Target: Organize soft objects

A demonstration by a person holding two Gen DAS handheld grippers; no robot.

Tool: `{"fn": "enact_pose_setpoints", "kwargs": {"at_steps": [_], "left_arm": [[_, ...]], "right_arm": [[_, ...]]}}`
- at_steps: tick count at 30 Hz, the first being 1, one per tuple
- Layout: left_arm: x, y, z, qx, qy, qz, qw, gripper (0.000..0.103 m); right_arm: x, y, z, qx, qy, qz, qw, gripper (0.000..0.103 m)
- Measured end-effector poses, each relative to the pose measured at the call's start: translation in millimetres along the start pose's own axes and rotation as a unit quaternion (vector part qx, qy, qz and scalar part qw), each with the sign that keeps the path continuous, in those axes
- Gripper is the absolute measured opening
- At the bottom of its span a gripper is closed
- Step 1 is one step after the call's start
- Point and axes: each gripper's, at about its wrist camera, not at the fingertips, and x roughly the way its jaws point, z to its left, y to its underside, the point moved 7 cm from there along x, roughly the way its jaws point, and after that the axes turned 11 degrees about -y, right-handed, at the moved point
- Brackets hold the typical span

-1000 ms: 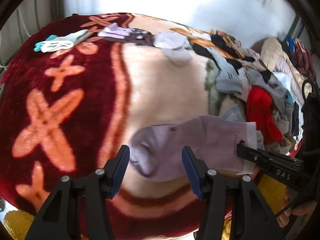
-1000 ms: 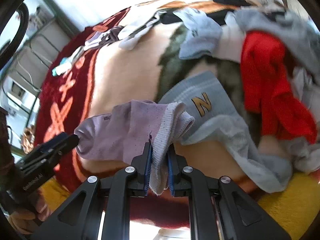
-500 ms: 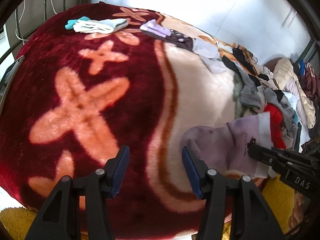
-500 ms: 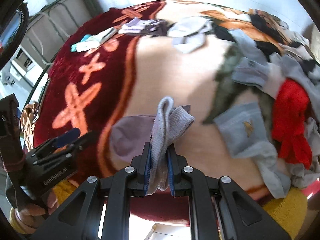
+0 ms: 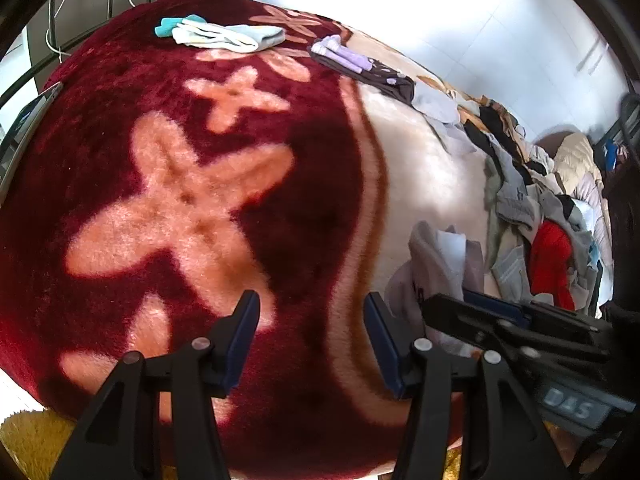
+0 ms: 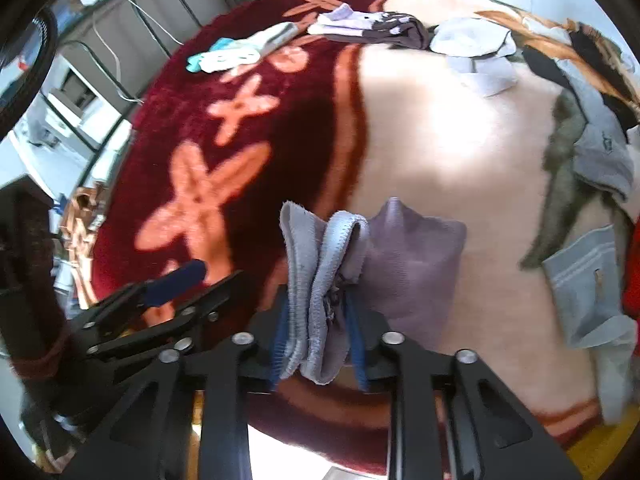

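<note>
A lilac sock (image 6: 408,264) hangs bunched and folded over the blanket, and my right gripper (image 6: 318,320) is shut on its grey ribbed cuff (image 6: 316,264). In the left wrist view the same sock (image 5: 436,264) shows at the right, held by the right gripper (image 5: 480,316). My left gripper (image 5: 312,340) is open and holds nothing, just left of the sock over the dark red part of the blanket (image 5: 120,140). It appears in the right wrist view at lower left as the left gripper (image 6: 172,292).
Laid-out socks sit along the blanket's far edge: a white and teal pair (image 5: 224,36), a purple and dark pair (image 5: 360,64), pale grey socks (image 6: 472,44). A heap of mixed clothes (image 5: 540,220) with a red item (image 5: 554,264) lies at the right. A grey-blue sock (image 6: 588,288) lies nearby.
The right gripper has carried the lilac sock leftward, and the sock has gone from stretched out to bunched. The left gripper has swung left, off the sock's toe, and stays open.
</note>
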Motion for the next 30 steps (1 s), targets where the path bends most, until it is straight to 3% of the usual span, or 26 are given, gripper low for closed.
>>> {"fn": "enact_pose_setpoints", "kwargs": {"at_steps": [4, 9, 15, 22, 27, 30], "left_arm": [[-4.6, -0.1, 0.8, -0.004, -0.001, -0.005, 1.0, 0.056], [-17.6, -2.0, -0.1, -0.007, 0.001, -0.014, 0.9999, 0.056], [-33.2, -7.2, -19.4, -0.01, 0.032, -0.021, 0.9992, 0.058], [-22.4, -8.3, -53.6, 0.004, 0.044, -0.008, 0.999, 0.063], [0.5, -0.3, -65.2, 0.015, 0.036, 0.02, 0.999, 0.065], [17.3, 4.4, -59.6, 0.024, 0.0, 0.033, 0.9992, 0.065]], "right_arm": [[-15.6, 0.4, 10.3, -0.021, -0.023, -0.012, 0.999, 0.041], [-33.5, 3.4, 8.9, -0.046, -0.008, -0.025, 0.999, 0.042], [-47.4, 6.3, -28.4, -0.014, 0.014, -0.044, 0.999, 0.042], [-43.0, 7.1, -67.9, 0.03, 0.001, -0.047, 0.998, 0.042], [-40.4, 9.4, -84.0, 0.063, -0.029, -0.052, 0.996, 0.042], [-35.3, 10.5, -90.8, 0.089, -0.05, -0.058, 0.993, 0.042]]}}
